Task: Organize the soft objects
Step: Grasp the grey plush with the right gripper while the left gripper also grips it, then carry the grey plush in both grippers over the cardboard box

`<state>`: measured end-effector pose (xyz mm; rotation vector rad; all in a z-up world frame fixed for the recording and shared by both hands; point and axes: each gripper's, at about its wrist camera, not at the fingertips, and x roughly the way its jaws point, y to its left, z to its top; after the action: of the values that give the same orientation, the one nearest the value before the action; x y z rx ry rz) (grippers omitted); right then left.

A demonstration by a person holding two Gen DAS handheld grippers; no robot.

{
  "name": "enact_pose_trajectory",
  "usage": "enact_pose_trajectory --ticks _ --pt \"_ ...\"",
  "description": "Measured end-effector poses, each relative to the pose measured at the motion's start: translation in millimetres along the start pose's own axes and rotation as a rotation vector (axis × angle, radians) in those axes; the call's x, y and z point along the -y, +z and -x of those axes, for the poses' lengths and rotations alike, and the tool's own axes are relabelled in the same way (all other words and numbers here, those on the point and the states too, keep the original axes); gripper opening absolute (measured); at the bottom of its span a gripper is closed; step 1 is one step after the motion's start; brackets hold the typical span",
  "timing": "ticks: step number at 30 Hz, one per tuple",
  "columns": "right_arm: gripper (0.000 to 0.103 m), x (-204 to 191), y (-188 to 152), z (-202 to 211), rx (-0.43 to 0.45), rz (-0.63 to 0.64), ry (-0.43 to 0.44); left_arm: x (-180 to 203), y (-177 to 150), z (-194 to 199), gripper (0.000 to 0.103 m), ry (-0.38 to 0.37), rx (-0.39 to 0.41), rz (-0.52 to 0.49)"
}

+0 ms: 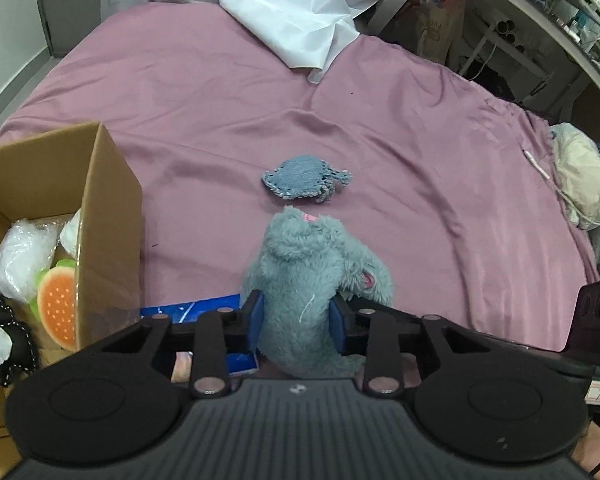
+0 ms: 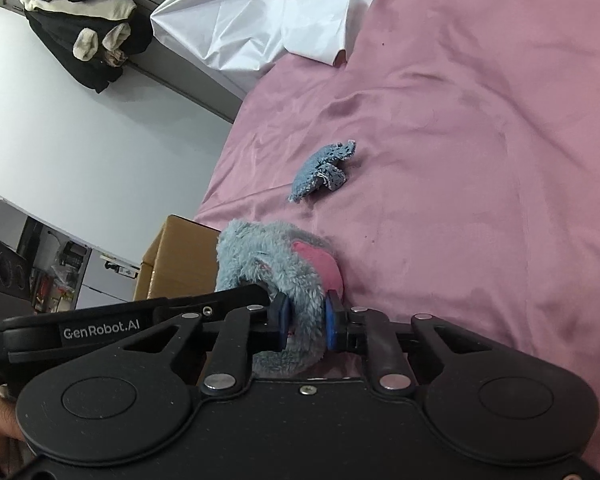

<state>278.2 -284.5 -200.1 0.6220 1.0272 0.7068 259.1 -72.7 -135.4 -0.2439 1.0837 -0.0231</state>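
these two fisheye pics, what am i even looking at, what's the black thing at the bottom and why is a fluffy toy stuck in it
The black thing is a hand-held gripper: a person holds one in each hand, and a camera on each looks forward along its two fingers. One picture comes from the left gripper, the other from the right gripper.

Both grippers are shut on the same grey plush toy, each pinching it between blue pads.

Beyond it lies a pink bedsheet with a small blue knitted piece on it and a white cloth at the far end. To the left stands an open cardboard box already holding soft things, among them a plush burger.
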Motion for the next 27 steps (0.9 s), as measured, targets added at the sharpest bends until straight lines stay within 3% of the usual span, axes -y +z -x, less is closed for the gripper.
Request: enact_pose_trajectory --ticks 10,27 --pt "0.017 -39.8 -5.3 14.0 0.047 0.070 -0.036 -10.4 -5.3 35.0 0.032 -0.067 0.049 0.009" --pt "0.017 -109.0 -13.3 23.5 0.124 0.150 -0.032 -38.9 -17.4 105.0 0.032 -0.109 0.179 0.035"
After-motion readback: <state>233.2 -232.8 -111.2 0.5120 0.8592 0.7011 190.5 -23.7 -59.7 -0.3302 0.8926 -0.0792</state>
